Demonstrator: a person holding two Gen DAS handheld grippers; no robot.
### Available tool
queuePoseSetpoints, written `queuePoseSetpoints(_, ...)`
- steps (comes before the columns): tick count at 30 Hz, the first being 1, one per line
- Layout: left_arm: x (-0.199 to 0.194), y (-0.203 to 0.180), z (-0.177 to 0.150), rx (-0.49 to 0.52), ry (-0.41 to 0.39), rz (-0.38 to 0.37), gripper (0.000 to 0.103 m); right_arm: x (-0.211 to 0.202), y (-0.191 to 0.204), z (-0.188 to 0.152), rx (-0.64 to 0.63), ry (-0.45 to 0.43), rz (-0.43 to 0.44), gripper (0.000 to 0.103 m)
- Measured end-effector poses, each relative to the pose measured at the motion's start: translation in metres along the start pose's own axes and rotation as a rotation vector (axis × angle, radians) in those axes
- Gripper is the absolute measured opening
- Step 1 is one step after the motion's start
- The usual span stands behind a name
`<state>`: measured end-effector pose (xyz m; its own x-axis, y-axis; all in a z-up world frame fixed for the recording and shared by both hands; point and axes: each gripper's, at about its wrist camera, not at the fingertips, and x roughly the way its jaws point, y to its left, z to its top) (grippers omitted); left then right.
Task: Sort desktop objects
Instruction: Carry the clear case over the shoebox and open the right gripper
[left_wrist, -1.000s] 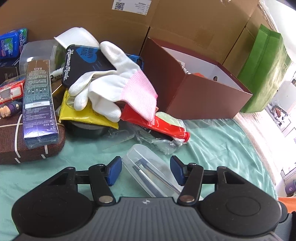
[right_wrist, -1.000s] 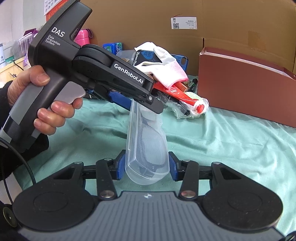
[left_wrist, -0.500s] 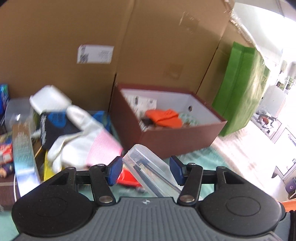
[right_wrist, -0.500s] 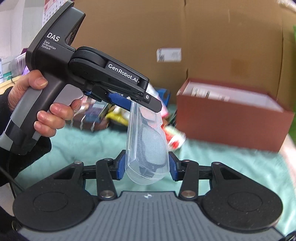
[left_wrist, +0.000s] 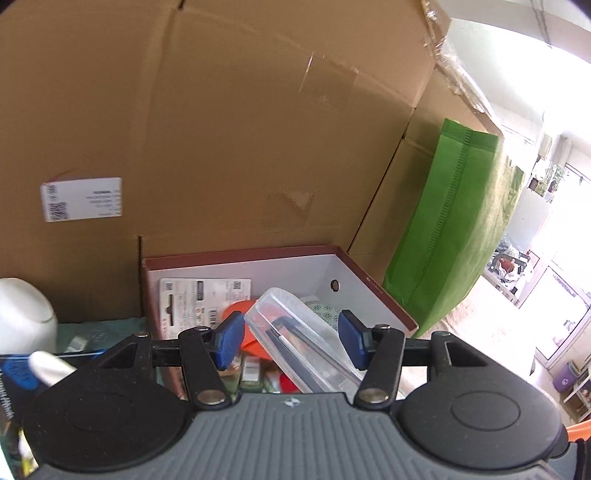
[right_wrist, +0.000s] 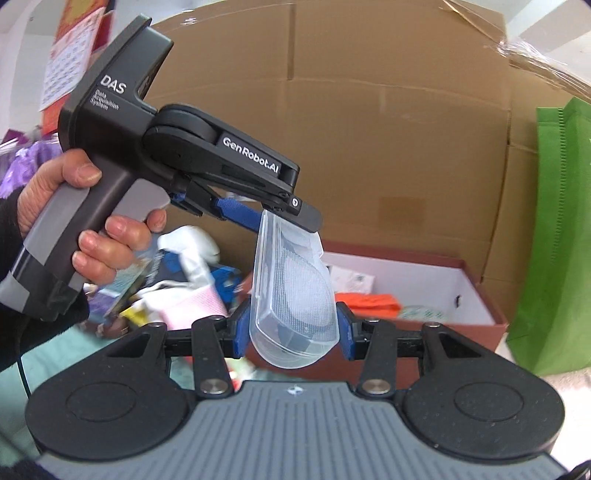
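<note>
Holding: both tools share one clear plastic case (right_wrist: 295, 295), lifted off the table and hanging in the air in front of the maroon box (right_wrist: 476, 295).
Right gripper (right_wrist: 291, 338): jaws closed partway, blue pads pressed on the two sides of the case's rounded lower end.
Left gripper (left_wrist: 291, 338): the case sits slanted between pads that look wider than it is; from the right wrist view the tool seems to pinch the case's upper end, but I cannot tell how firmly.
Handling: likely light, stiff, thin-walled and slick; dark glasses seem to lie inside, so squeeze gently and keep the lid seam shut.
Hold point: the short ends, as now.
Maroon box: open, near the table's far edge against the cardboard wall (left_wrist: 258, 129), with an orange item (right_wrist: 369, 301) inside.
</note>
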<state>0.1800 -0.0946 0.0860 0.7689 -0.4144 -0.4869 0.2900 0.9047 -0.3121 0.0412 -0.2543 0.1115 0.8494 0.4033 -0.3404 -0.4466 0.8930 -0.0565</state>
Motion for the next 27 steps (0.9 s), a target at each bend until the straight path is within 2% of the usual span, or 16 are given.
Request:
queuePoseSetpoints(12, 0.09, -0.001, 0.029, -0.05, 0.075, -0.031, 0.059, 0.053, -0.064, 0.012, 0.065, 0.1, -0.028, 0.045)
queuePoseSetpoints(17, 0.118, 0.0, 0.038, -0.08, 0.097, -0.05, 0.059, 0.078, -0.088, 0.018, 0.043, 0.144, -0.041, 0.045)
queuePoseSetpoints(25, 0.154, -0.007, 0.032, -0.023, 0.129, -0.037, 0.056, 0.114, -0.114, 0.01, 0.044, 0.231, -0.105, 0.045)
queuePoseSetpoints(27, 0.156, -0.006, 0.029, -0.023, 0.123, -0.023, 0.062, 0.122, -0.118, 0.007, 0.043, 0.252, -0.126, 0.045)
